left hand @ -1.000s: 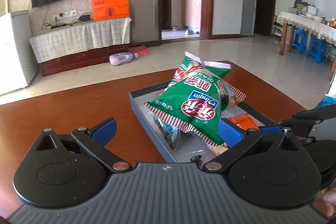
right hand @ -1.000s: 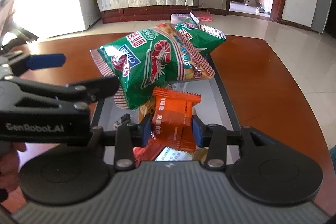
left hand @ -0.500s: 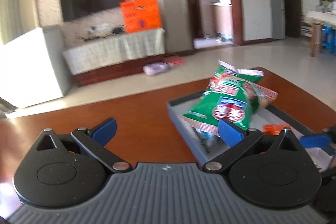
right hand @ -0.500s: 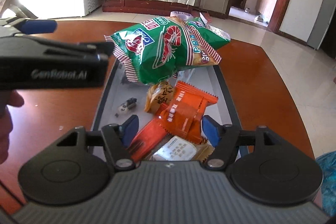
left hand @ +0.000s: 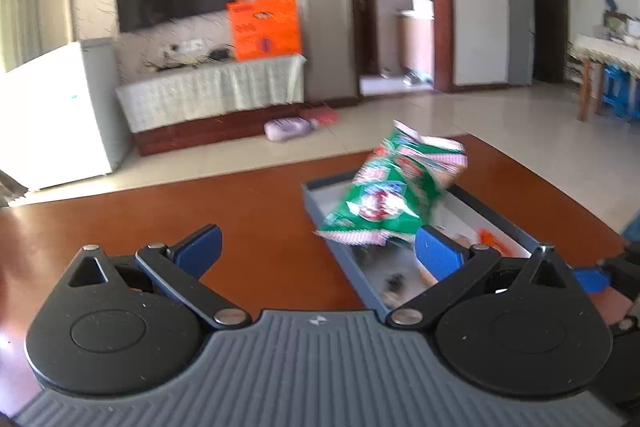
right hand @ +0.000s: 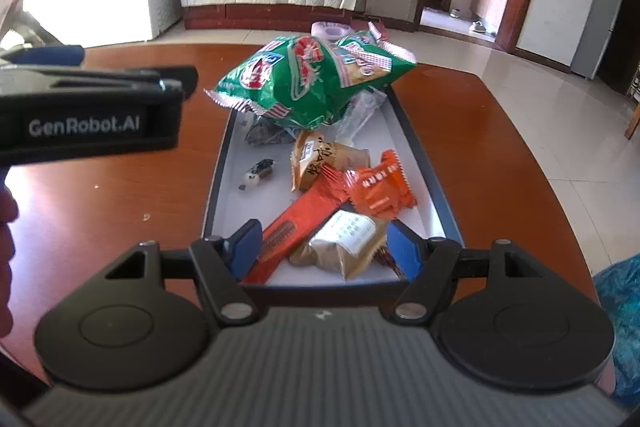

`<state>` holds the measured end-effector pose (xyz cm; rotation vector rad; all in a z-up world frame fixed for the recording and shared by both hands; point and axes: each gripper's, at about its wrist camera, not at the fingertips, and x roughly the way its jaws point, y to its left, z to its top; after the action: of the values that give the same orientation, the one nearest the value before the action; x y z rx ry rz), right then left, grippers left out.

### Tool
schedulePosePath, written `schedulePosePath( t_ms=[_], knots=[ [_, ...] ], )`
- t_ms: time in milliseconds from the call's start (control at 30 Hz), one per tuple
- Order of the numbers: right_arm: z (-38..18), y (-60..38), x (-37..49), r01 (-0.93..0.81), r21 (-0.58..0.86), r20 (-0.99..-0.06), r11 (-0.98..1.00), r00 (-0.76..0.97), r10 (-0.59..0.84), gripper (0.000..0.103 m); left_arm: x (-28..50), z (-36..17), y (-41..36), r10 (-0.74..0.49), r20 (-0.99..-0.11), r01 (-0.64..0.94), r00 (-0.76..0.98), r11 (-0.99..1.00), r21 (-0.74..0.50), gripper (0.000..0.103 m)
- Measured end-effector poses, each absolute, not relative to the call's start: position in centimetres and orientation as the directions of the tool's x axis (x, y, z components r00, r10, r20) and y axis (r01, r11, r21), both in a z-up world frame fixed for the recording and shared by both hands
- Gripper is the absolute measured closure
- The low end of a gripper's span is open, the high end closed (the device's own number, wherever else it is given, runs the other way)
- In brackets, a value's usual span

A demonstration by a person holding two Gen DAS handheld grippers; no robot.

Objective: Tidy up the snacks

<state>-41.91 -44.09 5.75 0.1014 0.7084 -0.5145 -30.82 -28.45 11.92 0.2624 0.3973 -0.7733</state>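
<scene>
Over the near end of the gray tray [right hand: 424, 163], the right gripper [right hand: 324, 247] is hovering with its jaws apart, gripping nothing (they have just been opening), a long orange-red packet [right hand: 296, 227] and a tan packet [right hand: 344, 243] lying in the tray between its blue pads. Beyond these, an orange wrapper [right hand: 380, 187] and a brown packet [right hand: 320, 159] are lying mid-tray. At the tray's far end, green snack bags [right hand: 308, 79] are piling up. Left of the tray, the left gripper [left hand: 316, 247] is standing wide open and empty over the brown table [left hand: 200, 203].
</scene>
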Motion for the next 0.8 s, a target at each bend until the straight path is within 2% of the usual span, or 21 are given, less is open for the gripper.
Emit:
schedulePosePath(
  t_ms=[267,333,433,567,700,800],
  knots=[
    [8.3,-43.0,-47.0,0.538,-0.082,-0.537,0.839,0.686,-0.492,0.032,-36.8,12.5,-27.0,-0.651,-0.406,0.742,0.641,0.661,0.112,0.000],
    [8.8,-42.9,-48.4,0.567,-0.083,-0.518,0.819,0.677,-0.522,0.025,-37.9,12.8,-26.4,-0.653,-0.394,0.735,0.647,0.672,0.094,0.000],
    [9.6,-42.4,-50.5,0.592,-0.081,-0.496,0.802,0.674,-0.548,0.023,-39.4,13.3,-25.5,-0.670,-0.377,0.740,0.639,0.670,0.062,0.000],
    [9.8,-41.8,-53.1,0.617,-0.067,-0.542,0.784,0.637,-0.548,0.022,-41.5,13.3,-24.7,-0.675,-0.420,0.757,0.607,0.652,0.046,0.000],
    [8.8,-40.8,-55.2,0.618,-0.124,-0.594,0.776,0.580,-0.557,0.022,-43.7,12.8,-24.4,-0.673,-0.442,0.770,0.594,0.634,0.070,0.000],
    [8.2,-41.0,-57.0,0.641,-0.093,-0.610,0.762,0.568,-0.553,0.022,-44.6,12.3,-24.5,-0.672,-0.468,0.779,0.574,0.624,0.060,0.000]
  ],
)
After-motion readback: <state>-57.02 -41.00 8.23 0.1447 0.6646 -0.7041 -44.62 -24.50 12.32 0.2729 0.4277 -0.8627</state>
